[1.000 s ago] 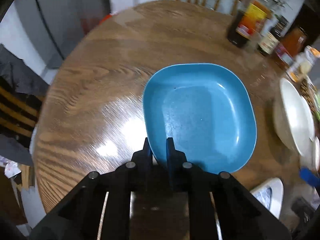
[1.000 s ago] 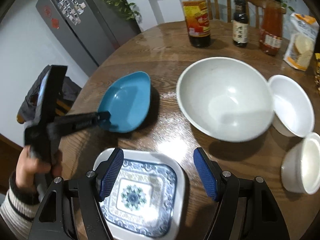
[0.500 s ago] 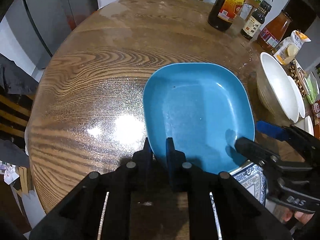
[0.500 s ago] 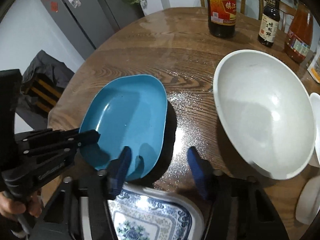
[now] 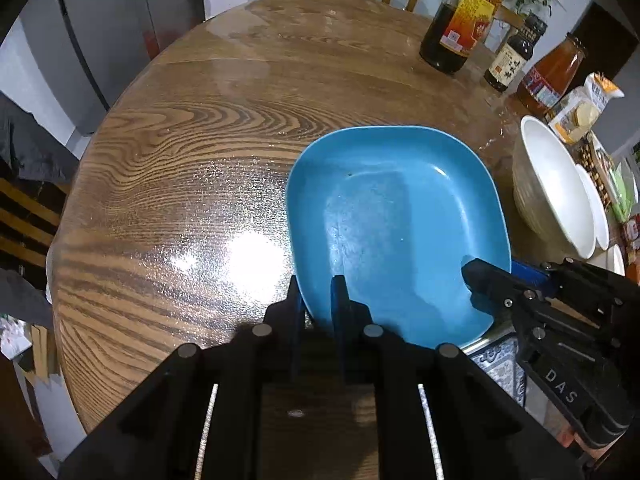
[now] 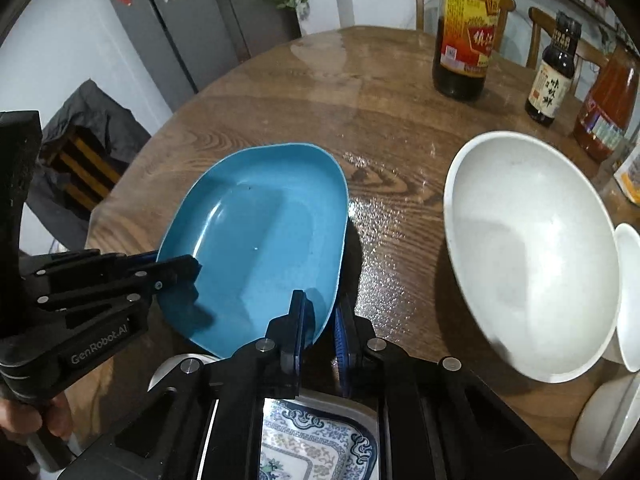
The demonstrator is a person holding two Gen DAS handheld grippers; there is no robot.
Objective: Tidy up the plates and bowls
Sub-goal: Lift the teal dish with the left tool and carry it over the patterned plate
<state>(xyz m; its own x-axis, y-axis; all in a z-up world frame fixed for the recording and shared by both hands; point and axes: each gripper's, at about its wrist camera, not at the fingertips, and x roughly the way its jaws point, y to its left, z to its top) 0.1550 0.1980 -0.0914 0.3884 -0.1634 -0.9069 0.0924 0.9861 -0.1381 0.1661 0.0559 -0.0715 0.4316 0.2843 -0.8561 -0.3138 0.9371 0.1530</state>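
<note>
Both grippers now clamp the blue plate (image 6: 264, 236): the left gripper (image 5: 318, 300) keeps its rim hold, and the right gripper (image 6: 320, 320), open a second ago, has closed on the near-right rim. The plate is held above the wooden table (image 5: 200, 152), partly over the patterned plate (image 6: 320, 440).

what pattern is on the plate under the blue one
Blue-and-white ornamental scrollwork on the patterned plate, clearest in the right wrist view, below the blue plate.

Each wrist camera sits close behind its gripper, angled down across the round wooden table (image 5: 180, 168). Both views share the blue rounded-rectangular plate (image 5: 396, 232) (image 6: 260, 240), seen from adjacent edges, and the large white bowl (image 5: 556, 188) (image 6: 528, 252).
</note>
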